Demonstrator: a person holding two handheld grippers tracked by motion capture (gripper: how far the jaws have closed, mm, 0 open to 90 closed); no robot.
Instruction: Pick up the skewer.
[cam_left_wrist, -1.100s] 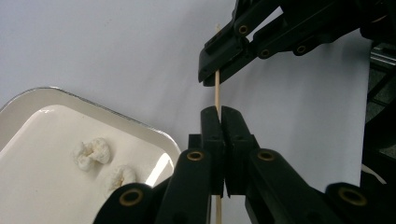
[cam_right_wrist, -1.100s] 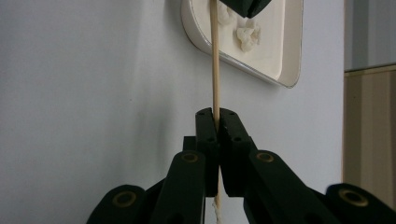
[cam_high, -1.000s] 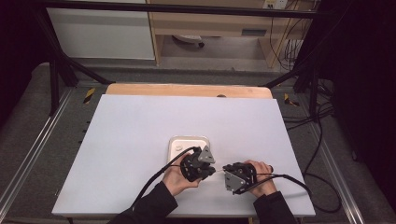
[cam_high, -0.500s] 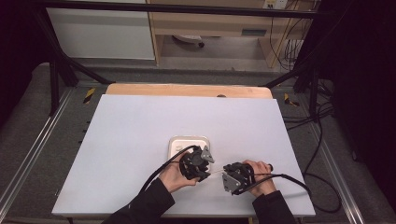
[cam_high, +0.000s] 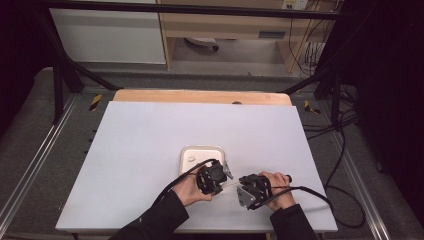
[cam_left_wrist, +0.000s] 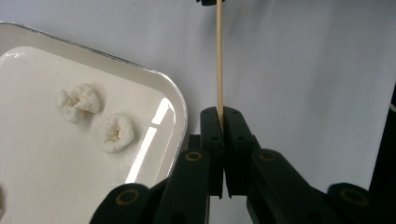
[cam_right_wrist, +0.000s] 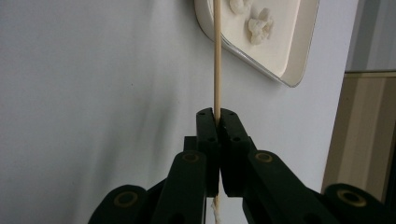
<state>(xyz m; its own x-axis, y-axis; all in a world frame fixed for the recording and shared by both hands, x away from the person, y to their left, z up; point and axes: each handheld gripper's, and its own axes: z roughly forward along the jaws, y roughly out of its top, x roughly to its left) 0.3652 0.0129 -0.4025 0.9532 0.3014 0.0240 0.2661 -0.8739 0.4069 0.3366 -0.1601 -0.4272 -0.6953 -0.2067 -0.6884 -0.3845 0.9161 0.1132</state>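
Observation:
A thin wooden skewer (cam_high: 231, 183) spans the gap between my two grippers near the table's front edge. My left gripper (cam_left_wrist: 223, 116) is shut on one end of the skewer (cam_left_wrist: 219, 70); its jaws have just been closing on it. My right gripper (cam_right_wrist: 217, 116) is shut on the other end of the skewer (cam_right_wrist: 216, 56), and a small white bit (cam_right_wrist: 215, 214) shows on the stick behind its jaws. A white tray (cam_high: 202, 152) lies just beyond the left gripper (cam_high: 224, 183), with popcorn pieces (cam_left_wrist: 116, 133) in it. The right gripper (cam_high: 240, 185) faces the left one.
The tray's rim (cam_left_wrist: 180, 107) lies close to the left of the left jaws, and in the right gripper view the tray (cam_right_wrist: 299, 60) sits at the upper right. A wooden strip (cam_high: 200, 96) runs along the table's far edge. Cables (cam_high: 310, 192) trail off to the right.

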